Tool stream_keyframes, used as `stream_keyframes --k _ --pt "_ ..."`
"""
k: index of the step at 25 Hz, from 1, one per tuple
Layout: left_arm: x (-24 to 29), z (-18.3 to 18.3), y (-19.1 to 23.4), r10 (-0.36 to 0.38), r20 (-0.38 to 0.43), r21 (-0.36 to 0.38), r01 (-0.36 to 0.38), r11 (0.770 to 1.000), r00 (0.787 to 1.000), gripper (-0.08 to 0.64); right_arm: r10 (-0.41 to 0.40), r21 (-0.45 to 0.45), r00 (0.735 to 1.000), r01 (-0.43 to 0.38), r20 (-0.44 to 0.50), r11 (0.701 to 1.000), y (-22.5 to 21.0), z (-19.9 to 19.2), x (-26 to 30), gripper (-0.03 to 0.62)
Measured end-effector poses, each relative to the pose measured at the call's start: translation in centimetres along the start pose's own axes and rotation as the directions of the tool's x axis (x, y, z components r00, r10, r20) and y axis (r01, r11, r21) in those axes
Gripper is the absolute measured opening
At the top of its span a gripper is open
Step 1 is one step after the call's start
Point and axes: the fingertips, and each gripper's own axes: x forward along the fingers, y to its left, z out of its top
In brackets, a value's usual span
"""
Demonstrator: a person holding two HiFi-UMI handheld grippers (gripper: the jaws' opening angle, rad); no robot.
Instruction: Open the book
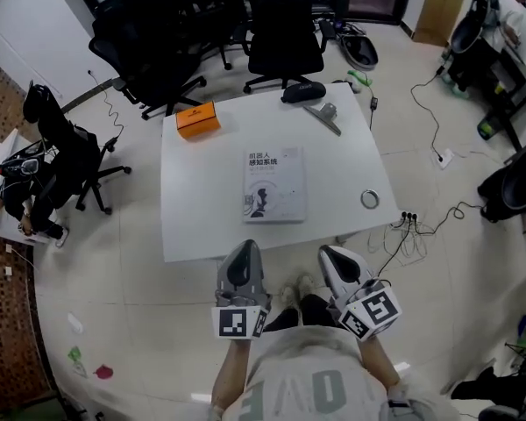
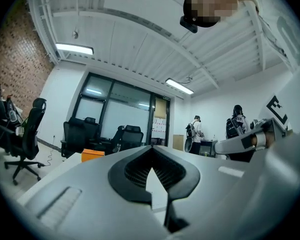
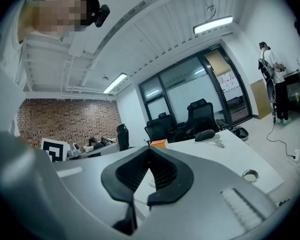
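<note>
A closed book [image 1: 274, 184] lies flat, cover up, near the middle of a white table [image 1: 193, 226]. An orange box [image 1: 198, 120] sits toward the far left corner. A black case [image 1: 303, 91] and a grey tool [image 1: 324, 115] lie at the far edge, and a tape ring [image 1: 370, 199] sits by the right edge. The left gripper [image 1: 244, 248] and right gripper [image 1: 329, 254] (both with jaws together) are side by side at the near edge, apart from the book. Black chairs [image 1: 158, 33] stand beyond the table.
</note>
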Motion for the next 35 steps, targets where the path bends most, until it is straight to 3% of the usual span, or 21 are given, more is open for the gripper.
stream_keyframes --k 10,19,26,30,32,35 --pt "5.1 0.8 0.0 0.017 0.012 0.053 -0.018 0.998 1.000 0.012 0.006 0.002 1.000 -0.006 0.011 1.000 -5.4 2.1 3.8 0.003" --pt "6.6 0.8 2.2 0.010 0.010 0.062 -0.010 0.998 1.000 0.012 -0.006 0.014 1.000 0.006 0.020 1.000 -5.0 2.0 6.3 0.003" --pt "7.4 -1.2 3.2 -0.005 -0.034 0.050 0.006 0.999 0.999 0.012 0.029 0.000 0.999 -0.029 -0.032 1.000 -4.9 0.1 8.9 0.003" --pt "7.8 -2.4 3.2 -0.015 -0.063 0.053 0.018 0.998 0.998 0.012 0.062 0.036 0.996 -0.060 -0.064 0.998 -5.5 -1.6 10.5 -0.004" --pt "7.9 -2.8 3.1 -0.028 -0.068 0.049 0.031 0.998 0.997 0.012 0.072 0.050 0.992 -0.067 -0.108 0.997 -5.9 -3.0 11.6 0.093" --pt "8.0 -3.5 3.0 -0.036 -0.086 0.046 0.040 0.998 0.996 0.012 0.047 0.046 0.982 -0.040 -0.180 0.998 -7.2 -5.5 13.0 0.123"
